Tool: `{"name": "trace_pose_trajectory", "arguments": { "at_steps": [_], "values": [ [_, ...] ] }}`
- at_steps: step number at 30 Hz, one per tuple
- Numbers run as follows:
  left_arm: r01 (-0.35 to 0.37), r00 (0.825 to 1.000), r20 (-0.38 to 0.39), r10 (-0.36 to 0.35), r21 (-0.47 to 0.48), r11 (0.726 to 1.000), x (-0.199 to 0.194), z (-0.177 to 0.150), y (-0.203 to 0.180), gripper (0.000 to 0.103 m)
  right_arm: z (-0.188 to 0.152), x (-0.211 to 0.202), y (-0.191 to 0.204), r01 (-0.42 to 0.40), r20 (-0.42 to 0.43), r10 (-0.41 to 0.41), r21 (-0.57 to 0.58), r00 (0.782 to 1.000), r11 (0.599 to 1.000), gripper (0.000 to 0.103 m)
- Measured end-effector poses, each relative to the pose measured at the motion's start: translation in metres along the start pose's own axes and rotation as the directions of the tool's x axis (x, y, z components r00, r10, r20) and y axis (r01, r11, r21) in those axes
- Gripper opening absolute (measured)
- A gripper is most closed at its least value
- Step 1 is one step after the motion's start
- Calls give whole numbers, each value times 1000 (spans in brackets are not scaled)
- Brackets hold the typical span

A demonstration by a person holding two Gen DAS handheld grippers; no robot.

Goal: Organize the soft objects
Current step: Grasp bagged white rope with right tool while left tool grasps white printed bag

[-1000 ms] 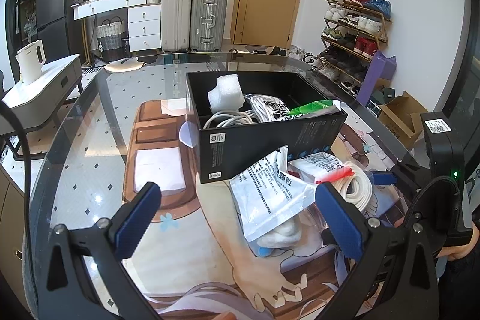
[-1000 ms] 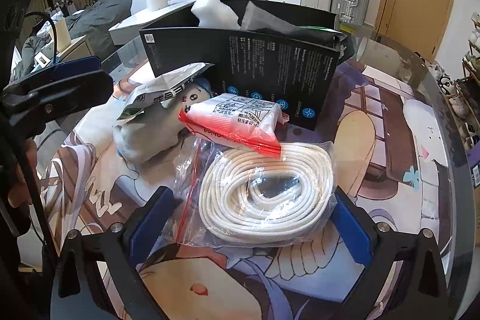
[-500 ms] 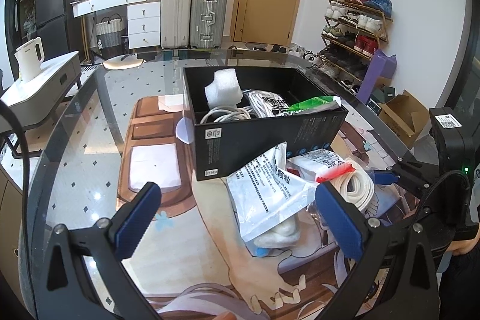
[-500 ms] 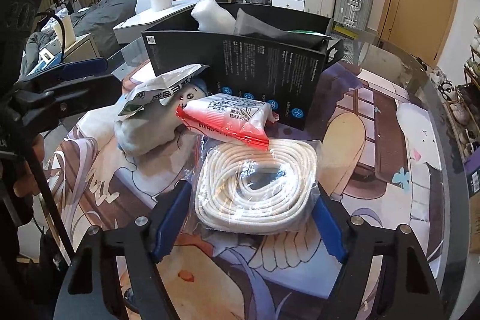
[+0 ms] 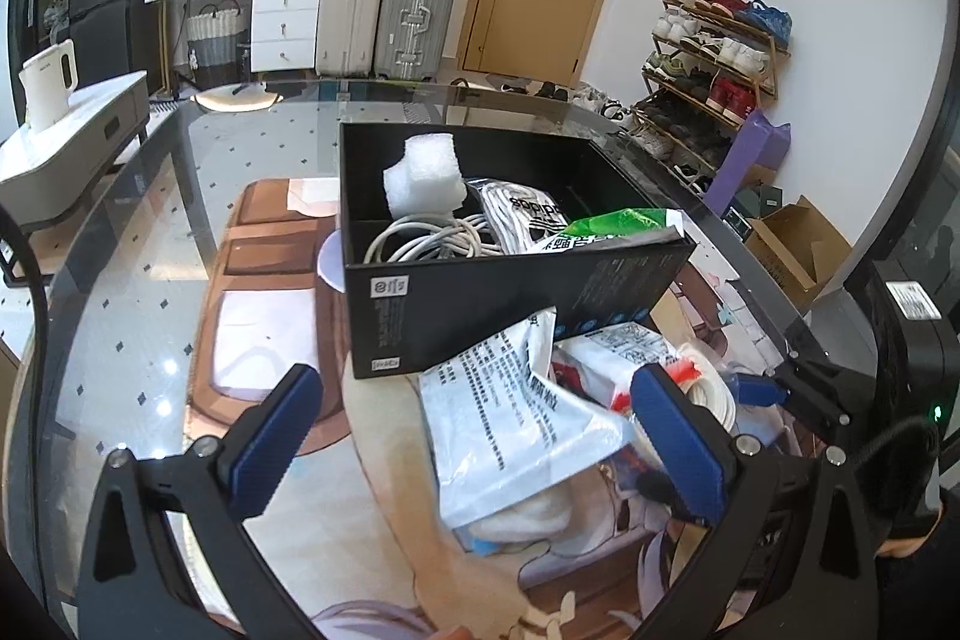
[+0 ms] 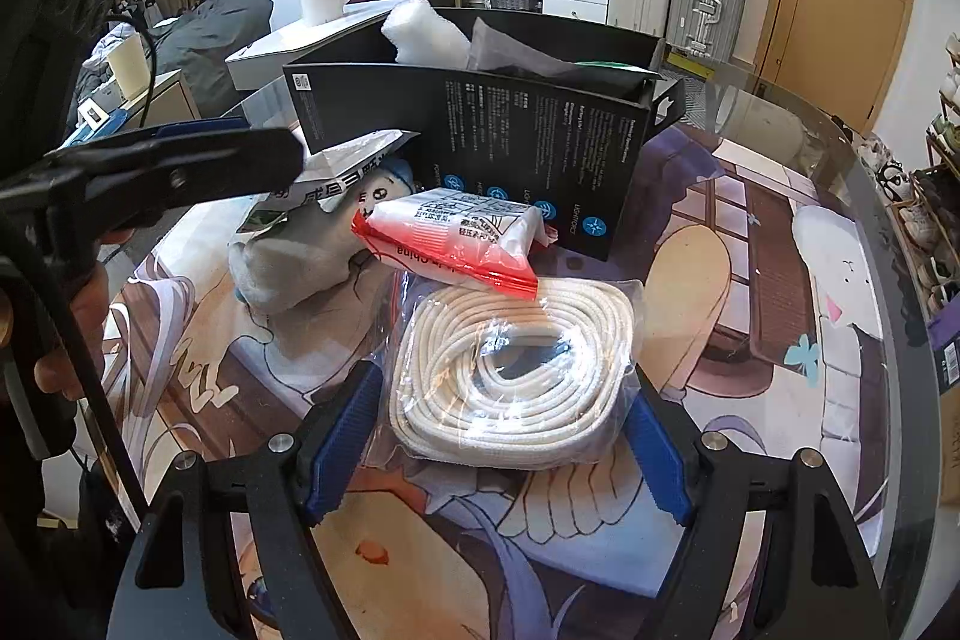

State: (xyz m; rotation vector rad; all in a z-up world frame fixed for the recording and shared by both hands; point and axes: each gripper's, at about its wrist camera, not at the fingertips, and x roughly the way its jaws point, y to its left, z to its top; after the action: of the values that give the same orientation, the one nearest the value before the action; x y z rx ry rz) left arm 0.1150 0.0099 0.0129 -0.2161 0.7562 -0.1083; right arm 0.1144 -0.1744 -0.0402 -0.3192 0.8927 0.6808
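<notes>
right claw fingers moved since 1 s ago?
Yes. The right claw has narrowed: its fingers now press both sides of the bagged rope coil, which stays below the black box.

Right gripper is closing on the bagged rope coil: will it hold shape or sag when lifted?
The rope coil will probably sag at its unsupported ends, since it is loosely wound cord. Its glossy plastic bag may slip between the right gripper pads. The red-edged packet resting on its far edge would likely slide off.

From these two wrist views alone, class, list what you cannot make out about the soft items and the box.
- Soft white item: both views, printed pouch covers its top; identity unclear.
- Black box contents: right wrist view, the near wall hides all but the foam.
- Bagged rope: left wrist view, mostly behind the left gripper's finger.
- Pouch print: too small to read.
</notes>
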Motion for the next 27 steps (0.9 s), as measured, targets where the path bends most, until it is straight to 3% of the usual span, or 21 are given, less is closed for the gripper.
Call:
{"name": "trace_pose_trajectory", "arguments": {
  "at_steps": [11, 17, 27],
  "values": [
    [3, 995, -104, -10, -71, 997, 22, -8, 14, 100, 0, 0, -1, -1, 1, 1, 0, 1000, 1000, 79],
    [24, 992, -119, -33, -75, 997, 25, -12, 16, 74, 0, 0, -1, -1, 1, 1, 0, 1000, 1000, 79],
    [55, 996, -68, -56, -20, 998, 11, -15, 13, 59, 0, 0, 0, -1, 2, 1, 0, 1000, 1000, 79]
  ]
}}
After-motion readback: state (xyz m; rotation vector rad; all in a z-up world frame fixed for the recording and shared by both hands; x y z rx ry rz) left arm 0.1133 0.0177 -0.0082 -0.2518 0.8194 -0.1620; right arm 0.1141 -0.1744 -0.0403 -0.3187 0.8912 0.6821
